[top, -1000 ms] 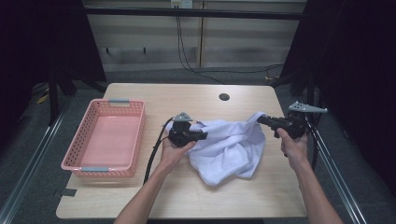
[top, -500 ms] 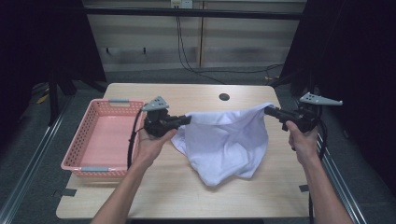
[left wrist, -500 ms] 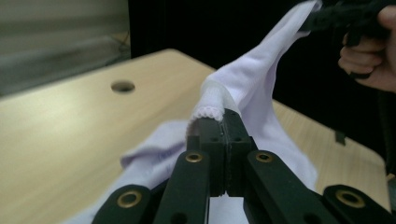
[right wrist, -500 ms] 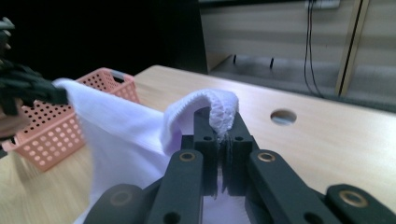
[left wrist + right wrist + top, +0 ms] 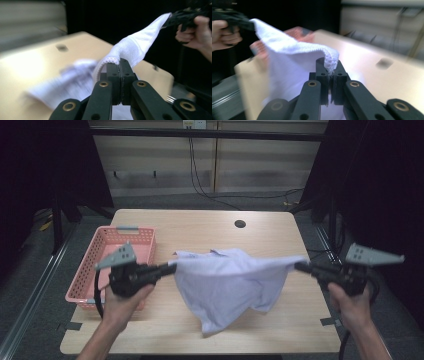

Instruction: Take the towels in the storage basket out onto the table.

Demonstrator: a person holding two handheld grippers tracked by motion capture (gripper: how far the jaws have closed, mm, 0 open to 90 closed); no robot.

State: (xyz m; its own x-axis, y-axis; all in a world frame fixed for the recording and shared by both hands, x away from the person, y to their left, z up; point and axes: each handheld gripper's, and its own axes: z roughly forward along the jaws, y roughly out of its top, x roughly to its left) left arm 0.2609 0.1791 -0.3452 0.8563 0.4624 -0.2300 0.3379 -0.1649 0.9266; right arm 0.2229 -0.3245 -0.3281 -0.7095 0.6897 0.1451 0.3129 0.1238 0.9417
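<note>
pale wooden table point(image 5: 200, 227), dark room; each hand-held gripper clamped on white cloth point(image 5: 225, 280) corner.

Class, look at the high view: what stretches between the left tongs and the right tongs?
A white cloth, pinched at each end by the left tongs and right tongs, hangs between them above the table.

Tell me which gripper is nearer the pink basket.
Left. The left gripper hovers just beside the pink basket; the right gripper is across the table, past the white cloth.
</note>
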